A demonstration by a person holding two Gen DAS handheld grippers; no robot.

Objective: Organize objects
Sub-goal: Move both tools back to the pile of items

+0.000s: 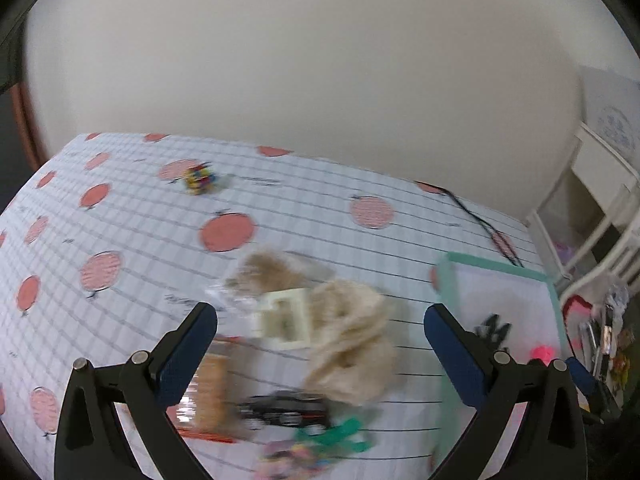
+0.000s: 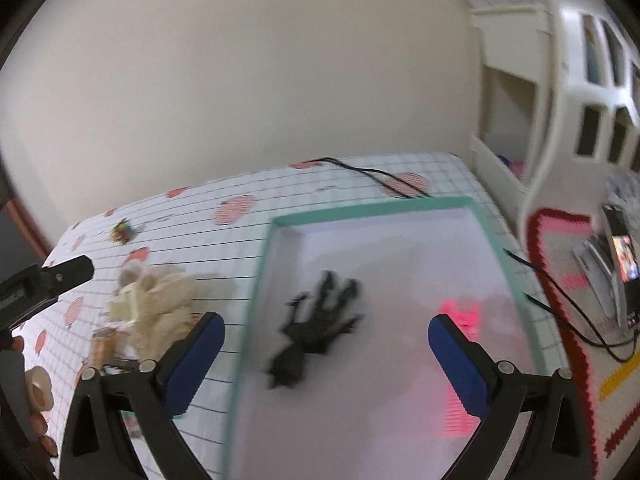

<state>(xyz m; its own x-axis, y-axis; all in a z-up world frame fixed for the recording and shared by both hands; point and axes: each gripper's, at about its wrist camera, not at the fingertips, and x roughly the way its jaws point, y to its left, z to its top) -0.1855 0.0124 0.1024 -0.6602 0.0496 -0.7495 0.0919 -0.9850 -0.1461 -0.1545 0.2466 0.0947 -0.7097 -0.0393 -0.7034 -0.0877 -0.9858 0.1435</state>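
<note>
Both grippers hang with jaws spread and empty: the left gripper [image 1: 320, 320] over a blurred clutter pile [image 1: 344, 344], the right gripper [image 2: 326, 330] over the teal-rimmed tray [image 2: 492, 232] at the surface's [image 1: 140, 240] right edge. A black toy creature [image 2: 316, 320] and a pink item [image 2: 460, 314] lie inside the tray.

This looks like a home, likely a child's room. The table wears a gridded cloth [image 1: 160, 248] printed with red apples, and toys lie scattered over it. A white plastic drawer unit [image 2: 576, 92] stands against the plain wall, and a mat with a red and pink border [image 2: 560, 240] lies beside the table.
</note>
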